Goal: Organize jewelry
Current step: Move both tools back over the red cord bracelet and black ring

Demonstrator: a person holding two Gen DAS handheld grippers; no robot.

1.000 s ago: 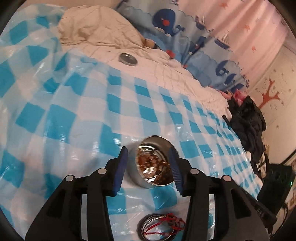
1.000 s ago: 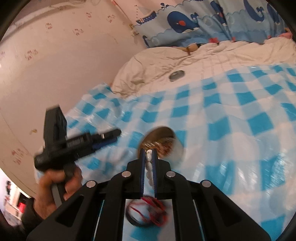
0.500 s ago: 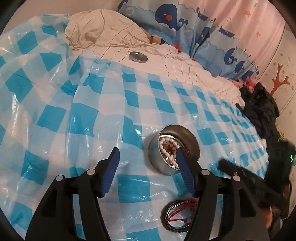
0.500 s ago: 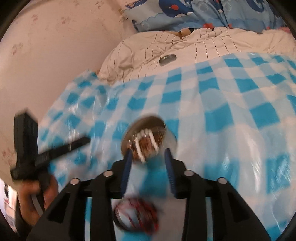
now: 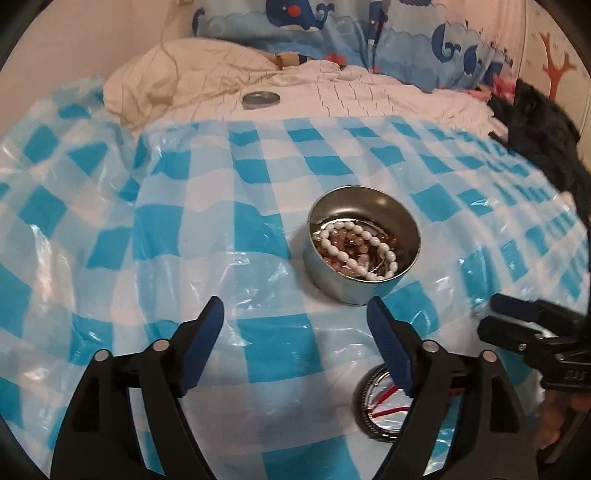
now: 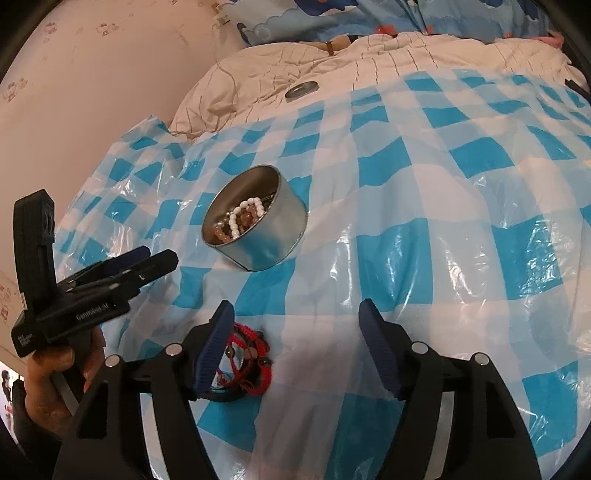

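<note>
A round metal tin (image 5: 364, 273) (image 6: 266, 243) stands on the blue-checked plastic sheet. A white bead bracelet (image 5: 360, 247) (image 6: 245, 216) lies in it on top of brown beads. A black lid holding red cord bracelets (image 5: 384, 406) (image 6: 245, 360) lies on the sheet nearer me. My left gripper (image 5: 295, 332) is open and empty, short of the tin. My right gripper (image 6: 295, 328) is open and empty, with its left finger beside the red bracelets. The left gripper also shows at the left of the right wrist view (image 6: 144, 264).
A flat metal tin lid (image 5: 260, 99) (image 6: 301, 89) rests on the cream quilt (image 5: 332, 92) beyond the sheet. Whale-print bedding (image 5: 332, 33) lies at the back. Dark clothing (image 5: 546, 136) is piled at the right. A pink wall (image 6: 92, 74) stands at the left.
My right gripper opened and let the white bead bracelet drop into the tin, then drew back. My left gripper pulled back from around the tin and stays open.
</note>
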